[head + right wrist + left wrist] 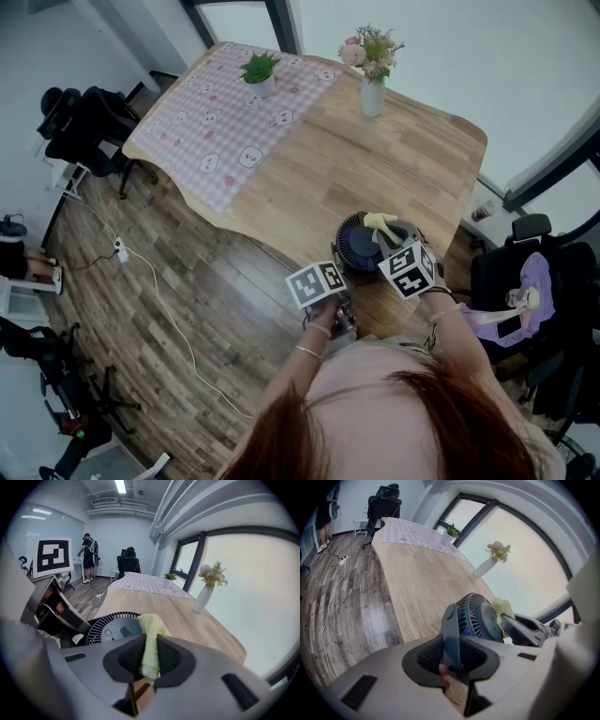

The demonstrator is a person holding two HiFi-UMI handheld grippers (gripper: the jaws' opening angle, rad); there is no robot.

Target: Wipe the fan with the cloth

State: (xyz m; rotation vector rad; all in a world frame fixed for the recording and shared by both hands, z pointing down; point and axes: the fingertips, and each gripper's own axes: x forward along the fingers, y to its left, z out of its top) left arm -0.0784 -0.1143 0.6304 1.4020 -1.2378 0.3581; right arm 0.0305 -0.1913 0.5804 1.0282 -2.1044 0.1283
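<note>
Wiping looks begun, not finished: the right gripper (149,657) pinches the yellow cloth (151,625), which lies against the grille of the fan (110,629) at the near edge of the table (375,159). The left gripper (451,652) is closed on a dark blue part, probably the fan's stand, steadying it. How much grille is already clean cannot be told; most seems left.

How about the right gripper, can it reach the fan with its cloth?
Probably yes. The right gripper has its jaws shut on the cloth, which is already right at the fan with nothing between them. The left gripper clamps the fan's edge, off to the side.
</note>
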